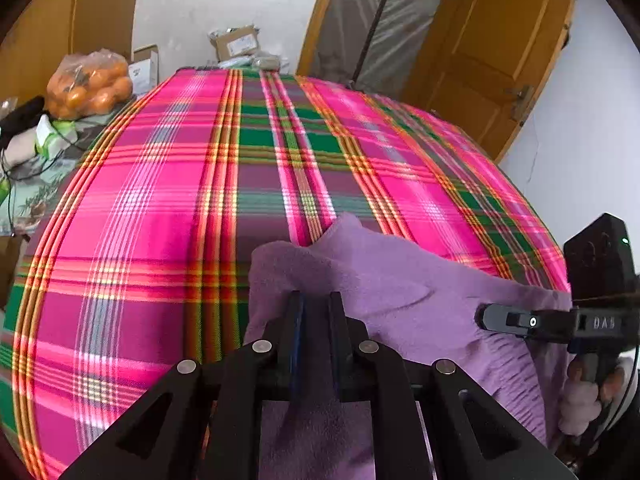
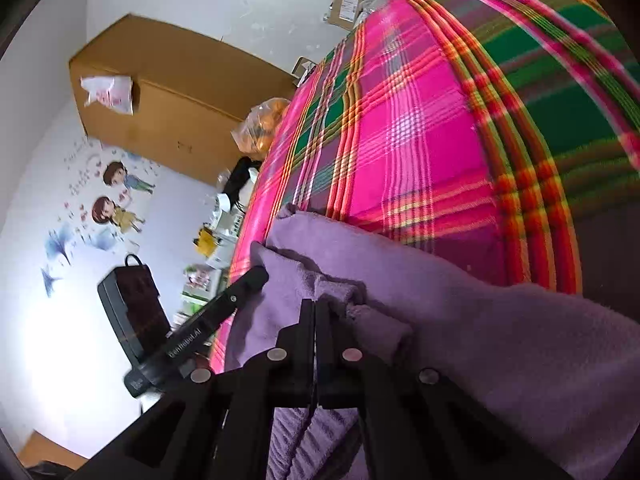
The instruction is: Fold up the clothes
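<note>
Far left of the plaid blanket (image 1: pixel 168 200), past its edge: a clear bag of oranges (image 1: pixel 90 84), a heap of cables and wrappers below that bag, small cardboard boxes (image 1: pixel 236 42) off the blanket's far end. On the blanket's near edge, right of its middle stripe: the purple fleece garment (image 1: pixel 404 292), rumpled, gathered waistband hanging off the near-right side. At the garment's left fold: the left gripper (image 1: pixel 316 300), jaws drawn close together with purple fleece pinched between them. At the garment's right edge, over the waistband: the right gripper (image 1: pixel 486 317), seen side-on, tip against the fabric, a hand (image 1: pixel 588 392) on its handle below. Beyond the blanket's right corner: a wooden door (image 1: pixel 492 40) against a white wall. From the right wrist camera, tilted, left of the blanket: a wall with cartoon stickers (image 2: pixel 116 196), a tall brown cabinet (image 2: pixel 172 100), the left gripper (image 2: pixel 256 276) angled in with its tip on the garment (image 2: pixel 480 320). Centre, on the garment's bunched fold: the right gripper (image 2: pixel 315 304), jaws clamped nearly together on a ridge of purple fleece, more ribbed fabric hanging beneath. Right of that: bare plaid blanket (image 2: pixel 420 140).
</note>
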`<state>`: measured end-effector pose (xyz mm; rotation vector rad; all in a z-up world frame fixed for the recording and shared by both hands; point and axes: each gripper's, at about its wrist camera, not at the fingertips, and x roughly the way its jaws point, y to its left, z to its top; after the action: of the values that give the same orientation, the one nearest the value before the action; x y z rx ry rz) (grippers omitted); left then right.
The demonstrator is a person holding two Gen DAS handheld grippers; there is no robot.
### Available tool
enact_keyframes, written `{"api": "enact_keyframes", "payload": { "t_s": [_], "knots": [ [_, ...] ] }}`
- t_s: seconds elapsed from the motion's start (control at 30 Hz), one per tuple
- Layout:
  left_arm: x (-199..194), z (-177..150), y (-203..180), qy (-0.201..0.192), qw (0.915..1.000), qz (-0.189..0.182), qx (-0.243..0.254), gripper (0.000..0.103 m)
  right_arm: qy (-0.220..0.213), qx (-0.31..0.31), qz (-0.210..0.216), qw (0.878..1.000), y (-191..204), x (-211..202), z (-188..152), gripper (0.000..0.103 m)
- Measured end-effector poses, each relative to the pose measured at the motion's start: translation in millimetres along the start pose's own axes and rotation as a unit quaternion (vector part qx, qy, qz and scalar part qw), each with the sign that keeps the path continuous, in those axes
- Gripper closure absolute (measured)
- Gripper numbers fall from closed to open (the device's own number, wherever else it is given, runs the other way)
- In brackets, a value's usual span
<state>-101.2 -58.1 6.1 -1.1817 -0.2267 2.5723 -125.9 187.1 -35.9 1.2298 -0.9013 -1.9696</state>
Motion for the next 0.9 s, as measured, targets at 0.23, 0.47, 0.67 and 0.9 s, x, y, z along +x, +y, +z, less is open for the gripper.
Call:
{"api": "enact_keyframes", "payload": {
  "t_s": [0.23, 0.47, 0.67, 0.9],
  "knots": [
    [-9.3, -8.1, 2.4, -0.007, 0.9996, -0.016, -0.02, 0.091, -0.015, -0.049, -0.03, 0.998, 22.7, -12.6, -9.1, 0.094],
    [-49.6, -49.0, -30.5, -0.031, 0.999, -0.029, 0.01, 0.088, -0.038, -0.146, -0.035, 0.988, 46.3, -46.2, -56.3, 0.089],
    [-68.6, -82.3, -69.4, -0.042, 0.9959, -0.06, 0.053, 0.088, -0.031, -0.224, -0.062, 0.972, 63.9, -53.7, -87.8, 0.09],
    [-77.2, -106.2, -111.4, -0.041, 0.986, -0.103, 0.125, 0.085, -0.027, -0.231, -0.086, 0.969, 53.9, -67.8, -104.7, 0.088]
  ]
}}
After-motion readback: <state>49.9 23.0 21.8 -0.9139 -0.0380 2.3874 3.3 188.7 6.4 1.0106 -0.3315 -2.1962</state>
